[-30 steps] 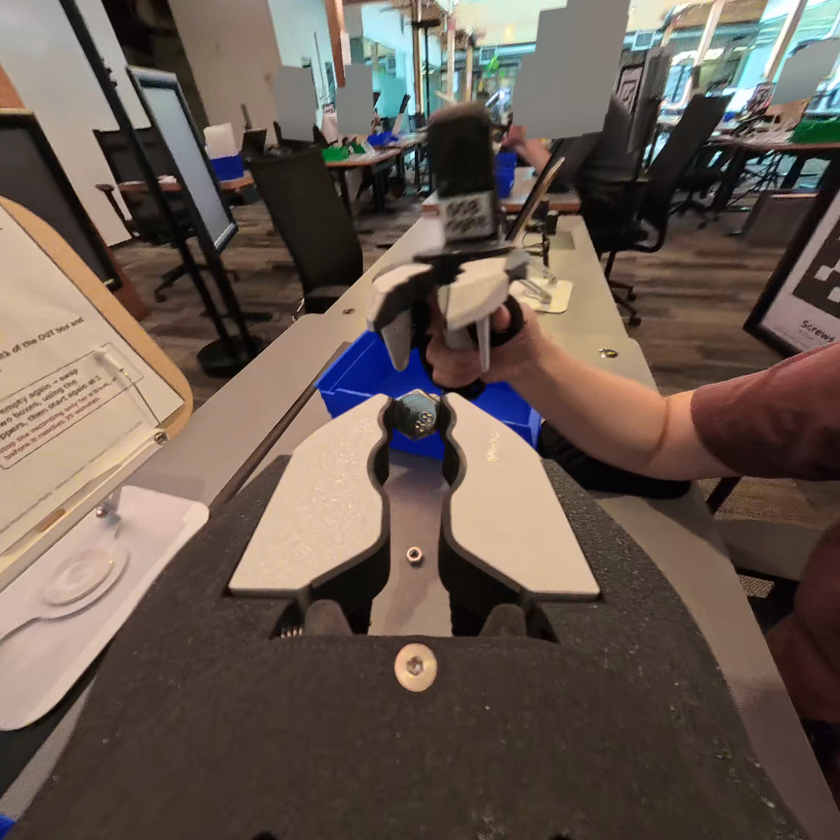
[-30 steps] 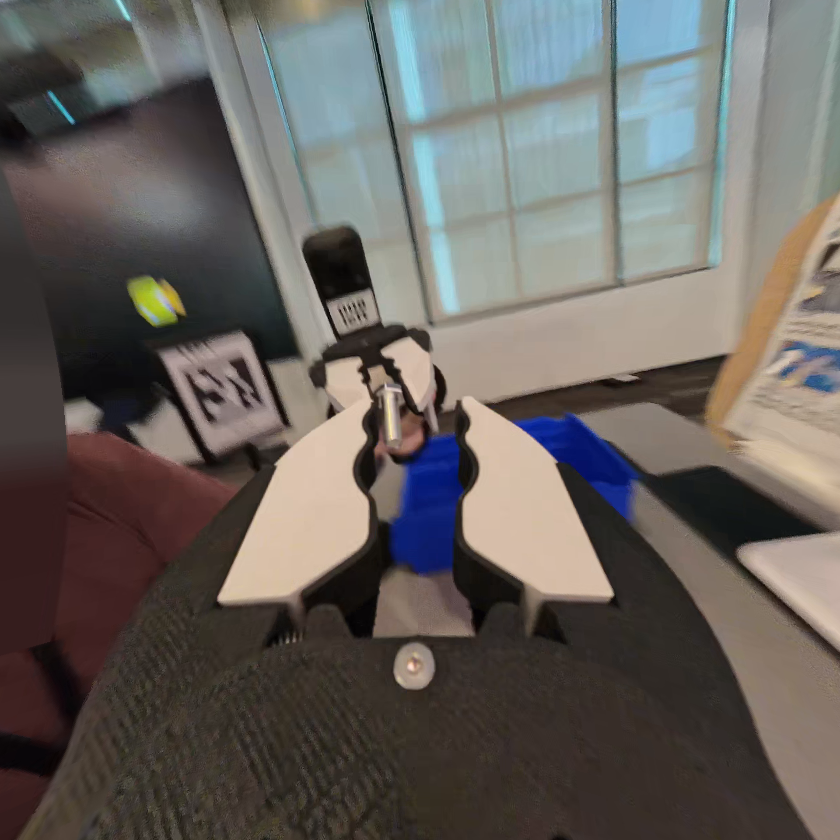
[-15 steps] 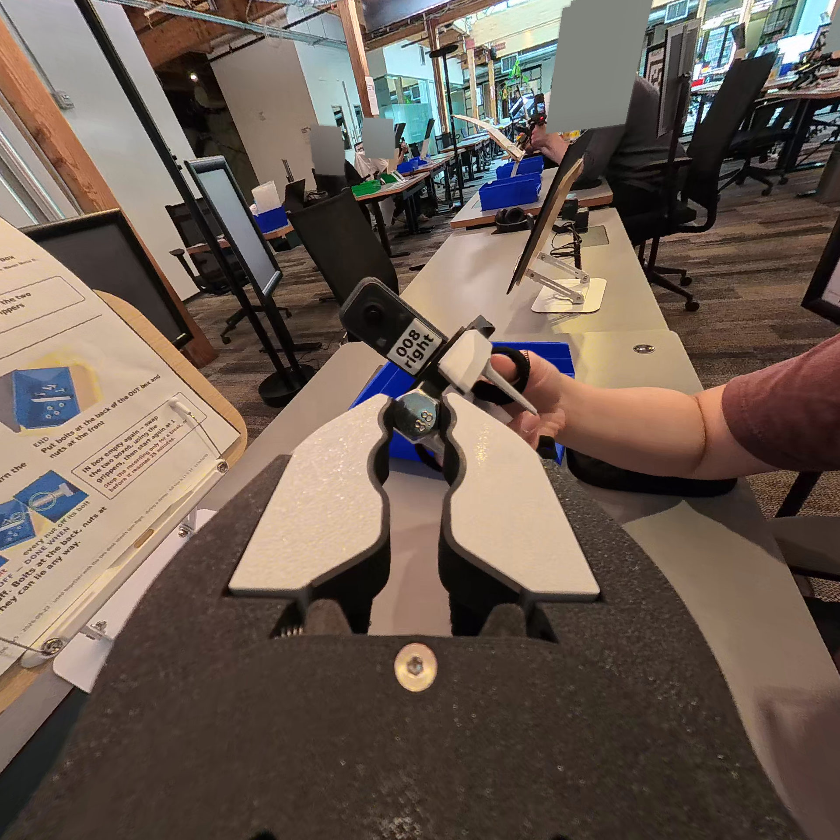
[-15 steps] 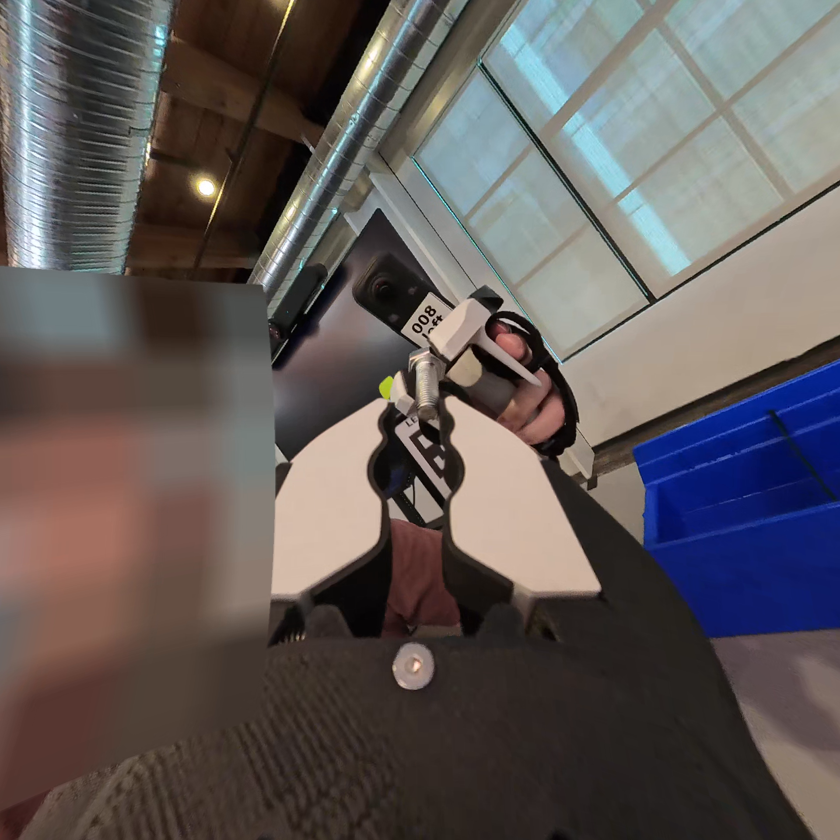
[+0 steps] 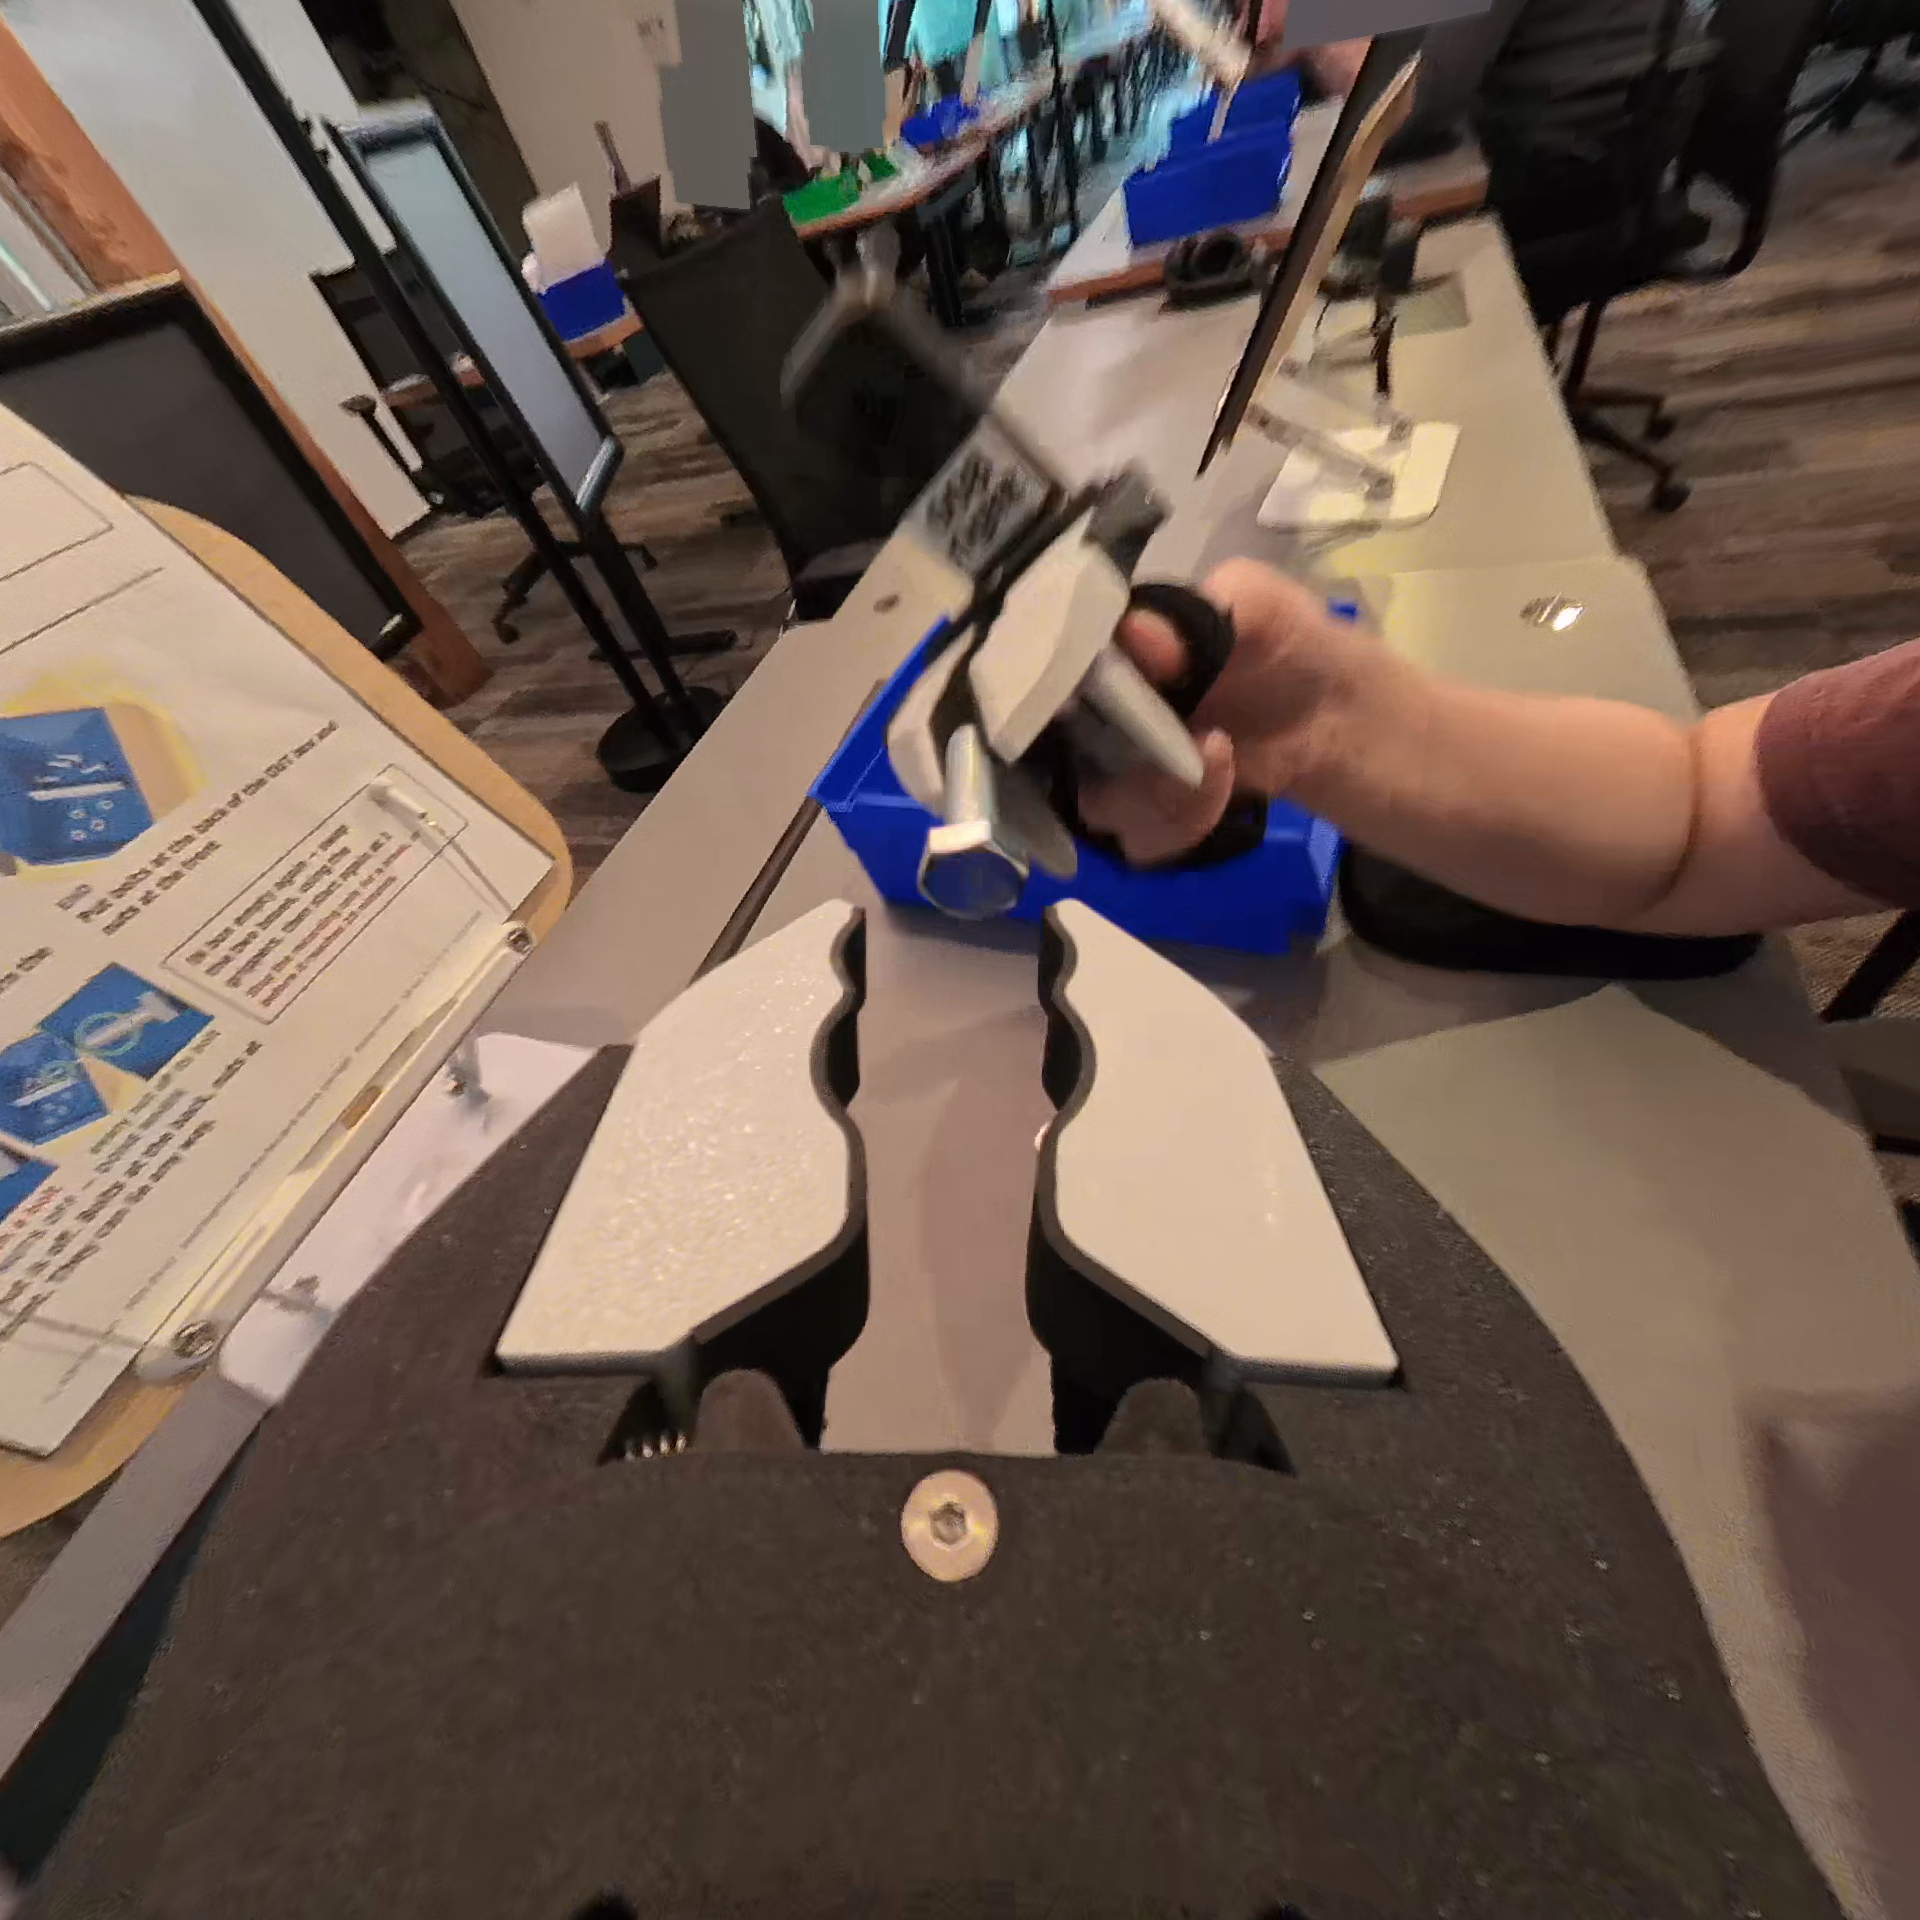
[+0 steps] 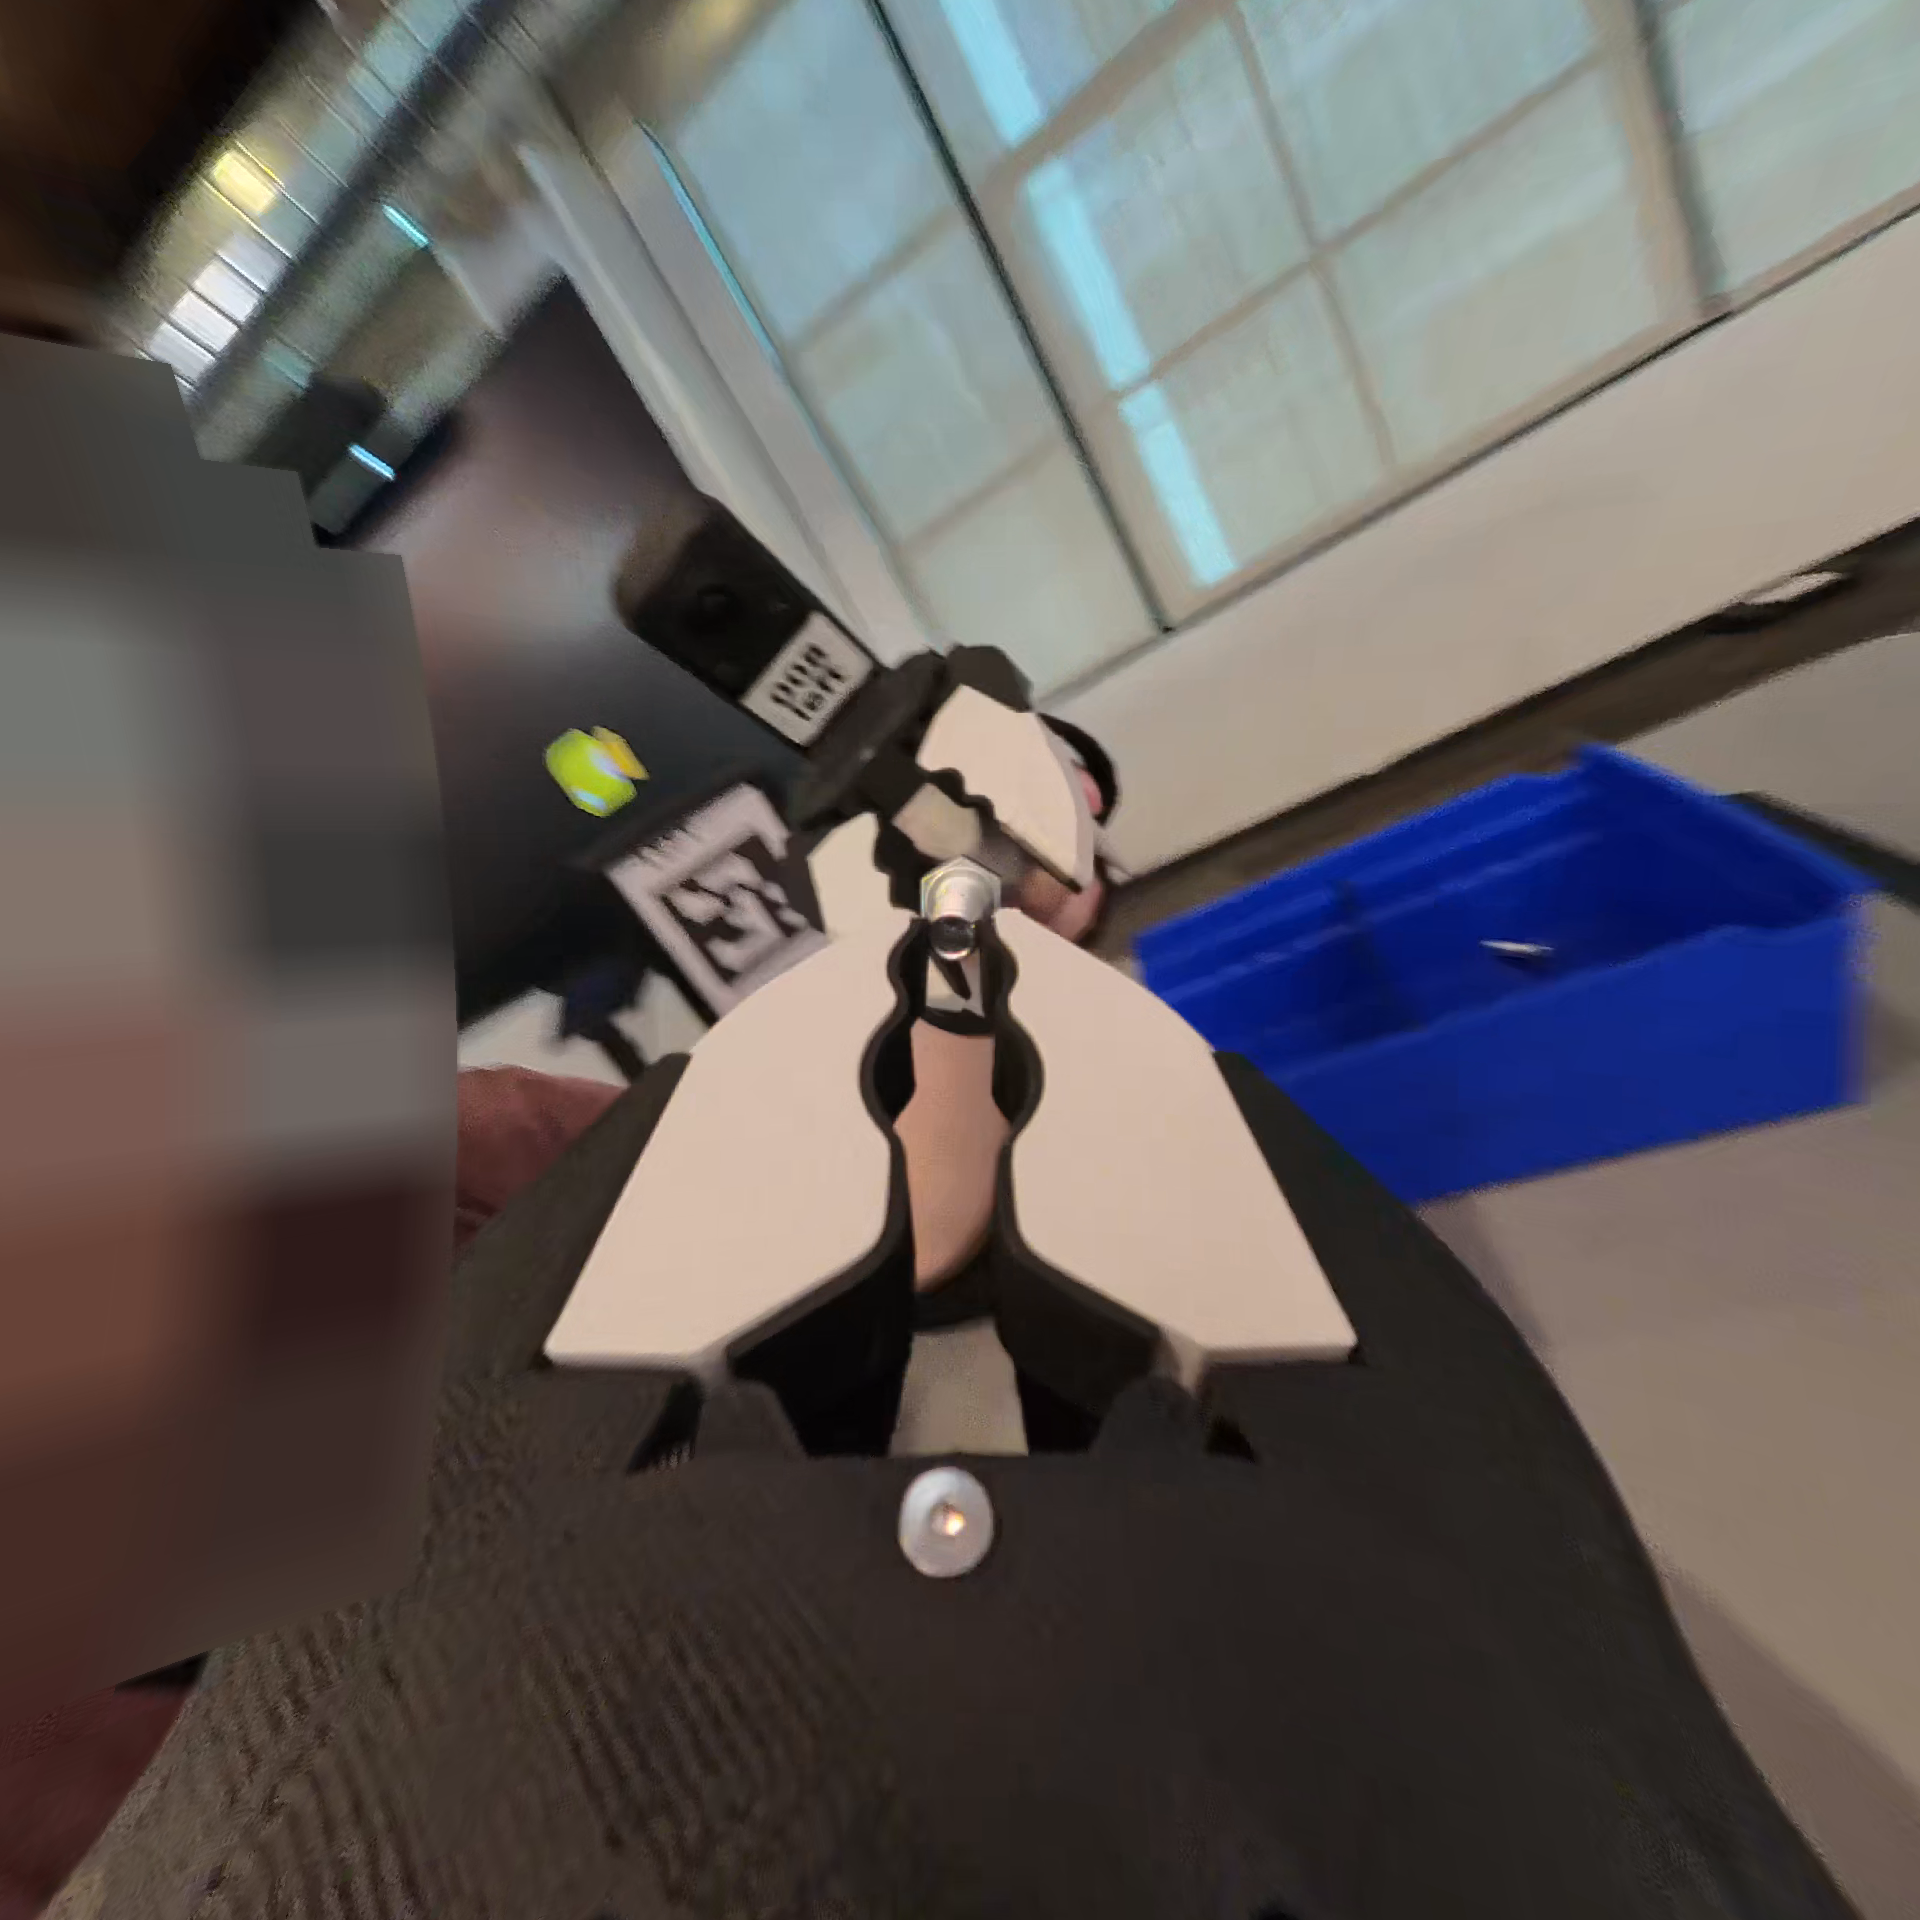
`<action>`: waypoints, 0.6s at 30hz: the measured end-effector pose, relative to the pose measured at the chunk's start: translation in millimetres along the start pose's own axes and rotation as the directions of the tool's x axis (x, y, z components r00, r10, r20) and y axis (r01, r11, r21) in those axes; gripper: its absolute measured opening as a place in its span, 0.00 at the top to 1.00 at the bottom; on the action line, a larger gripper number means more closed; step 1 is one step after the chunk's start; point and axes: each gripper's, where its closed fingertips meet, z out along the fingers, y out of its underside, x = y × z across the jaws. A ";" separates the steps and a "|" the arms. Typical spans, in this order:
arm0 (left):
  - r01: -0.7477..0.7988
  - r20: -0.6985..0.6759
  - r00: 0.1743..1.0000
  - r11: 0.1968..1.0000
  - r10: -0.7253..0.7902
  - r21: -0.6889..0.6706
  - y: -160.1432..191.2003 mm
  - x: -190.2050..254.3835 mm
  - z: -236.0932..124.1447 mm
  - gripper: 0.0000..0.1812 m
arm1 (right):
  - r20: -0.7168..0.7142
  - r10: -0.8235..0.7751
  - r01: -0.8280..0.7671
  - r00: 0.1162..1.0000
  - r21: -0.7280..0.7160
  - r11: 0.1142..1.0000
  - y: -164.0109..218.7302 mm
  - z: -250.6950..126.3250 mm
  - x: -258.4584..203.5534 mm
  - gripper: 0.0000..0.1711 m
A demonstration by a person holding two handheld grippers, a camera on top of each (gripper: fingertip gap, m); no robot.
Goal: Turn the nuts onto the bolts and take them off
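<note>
Bolt (image 5: 971, 831): clamped by shank in right gripper (image 5: 997, 774), hex head outward. Left gripper (image 5: 951, 935): fingers apart, empty. Nut: none visible. Blue bin (image 5: 1143, 894) beside. Threading apparently pending.

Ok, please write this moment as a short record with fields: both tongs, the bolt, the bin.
left tongs: open, empty, pointing at the bolt head
right tongs: shut on the bolt shank
bolt: held in the air, hex head toward the left tongs
blue bin: on the table, behind the bolt
</note>
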 end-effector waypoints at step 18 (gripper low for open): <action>-0.126 0.070 0.986 0.955 0.150 -0.269 52.2 6.3 60.4 0.84 | -0.427 -0.496 0.259 0.756 -0.501 0.826 35.9 -13.2 17.7 0.94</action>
